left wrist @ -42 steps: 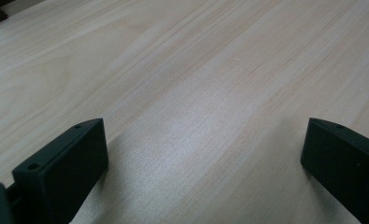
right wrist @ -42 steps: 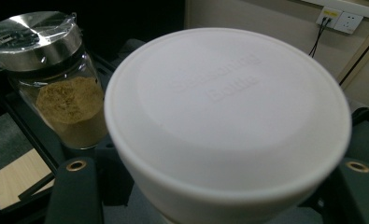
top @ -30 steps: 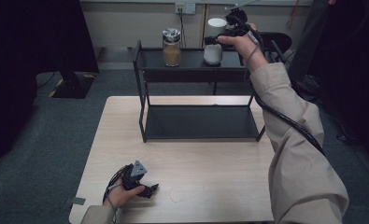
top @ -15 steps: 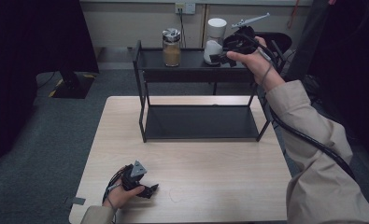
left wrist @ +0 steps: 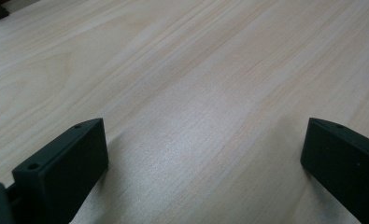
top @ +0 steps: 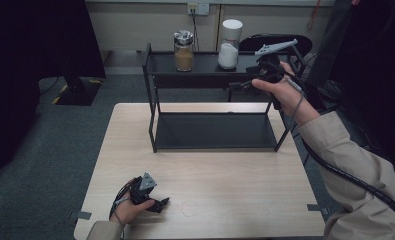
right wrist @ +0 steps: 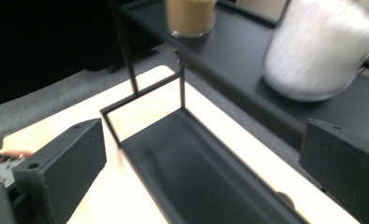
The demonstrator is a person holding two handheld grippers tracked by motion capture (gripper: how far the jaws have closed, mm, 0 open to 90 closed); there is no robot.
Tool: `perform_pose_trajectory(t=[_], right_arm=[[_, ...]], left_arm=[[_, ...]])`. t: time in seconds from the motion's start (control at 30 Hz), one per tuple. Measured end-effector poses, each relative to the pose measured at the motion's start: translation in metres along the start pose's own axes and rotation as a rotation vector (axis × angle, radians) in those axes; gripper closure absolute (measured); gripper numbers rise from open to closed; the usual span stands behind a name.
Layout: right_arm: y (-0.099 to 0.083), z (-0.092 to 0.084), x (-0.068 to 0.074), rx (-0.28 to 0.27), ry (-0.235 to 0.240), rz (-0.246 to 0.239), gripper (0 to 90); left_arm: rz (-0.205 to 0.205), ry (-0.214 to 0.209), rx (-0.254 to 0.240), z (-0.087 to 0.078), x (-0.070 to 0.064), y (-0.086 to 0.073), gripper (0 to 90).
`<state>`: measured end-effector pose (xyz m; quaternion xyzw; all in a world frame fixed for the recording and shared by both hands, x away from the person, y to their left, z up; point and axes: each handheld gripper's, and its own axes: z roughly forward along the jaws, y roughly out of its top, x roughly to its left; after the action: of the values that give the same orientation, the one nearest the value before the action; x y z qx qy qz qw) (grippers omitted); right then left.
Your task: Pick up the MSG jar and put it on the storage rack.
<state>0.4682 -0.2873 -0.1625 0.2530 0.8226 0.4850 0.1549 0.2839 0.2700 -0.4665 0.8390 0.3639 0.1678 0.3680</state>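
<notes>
Right gripper [top: 245, 84] empty, jaws just opened wide, pulled back from white jar [top: 230, 44], now on rack [top: 205, 75].

Just ahead of the black right gripper [top: 242, 85] stands a white-filled jar [top: 229, 44] with a white lid; farther off, a brown-filled jar [top: 183, 51] capped silver, both on a black rack [top: 210, 131] over pale wood-grain table [top: 225, 195].

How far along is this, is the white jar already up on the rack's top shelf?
Yes: the white jar stands on the top shelf beside the brown jar. The right gripper hangs just right of it, jaws wide open, holding nothing. The left gripper rests open on the table. The lower shelf is bare; nothing visible is left to load.
</notes>
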Motion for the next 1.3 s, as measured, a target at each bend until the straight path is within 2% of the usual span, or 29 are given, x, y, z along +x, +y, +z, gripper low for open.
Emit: perform_pose_trajectory(t=[0.27,0.37,0.5,0.67,1.0,1.1,1.2,1.3], right_arm=[[-0.032,-0.005,0.009,-0.002,0.052,0.010,0.0],[-0.043,-0.005,0.012,0.011,0.060,0.014,0.0],[-0.062,-0.005,0.013,0.003,0.073,0.042,0.0],[-0.081,-0.002,0.014,0.002,0.087,0.053,0.0],[-0.115,0.001,0.019,0.011,0.095,0.060,0.0],[-0.123,0.001,0.022,0.015,0.085,0.046,0.0],[-0.133,0.001,0.024,0.011,0.080,0.058,0.0],[-0.140,0.001,0.028,0.025,0.076,0.042,0.0]], left_arm=[[0.000,0.000,0.000,0.000,0.000,0.000,0.0],[0.000,0.000,0.000,0.000,0.000,0.000,0.0],[0.000,0.000,0.000,0.000,0.000,0.000,0.0],[0.000,0.000,0.000,0.000,0.000,0.000,0.0],[0.001,0.000,0.000,0.000,0.000,0.000,0.0],[0.004,0.000,0.003,0.000,0.000,0.000,0.0],[0.005,0.000,0.003,0.000,0.000,0.000,0.0],[0.005,0.000,0.003,0.000,0.000,0.000,0.0]])
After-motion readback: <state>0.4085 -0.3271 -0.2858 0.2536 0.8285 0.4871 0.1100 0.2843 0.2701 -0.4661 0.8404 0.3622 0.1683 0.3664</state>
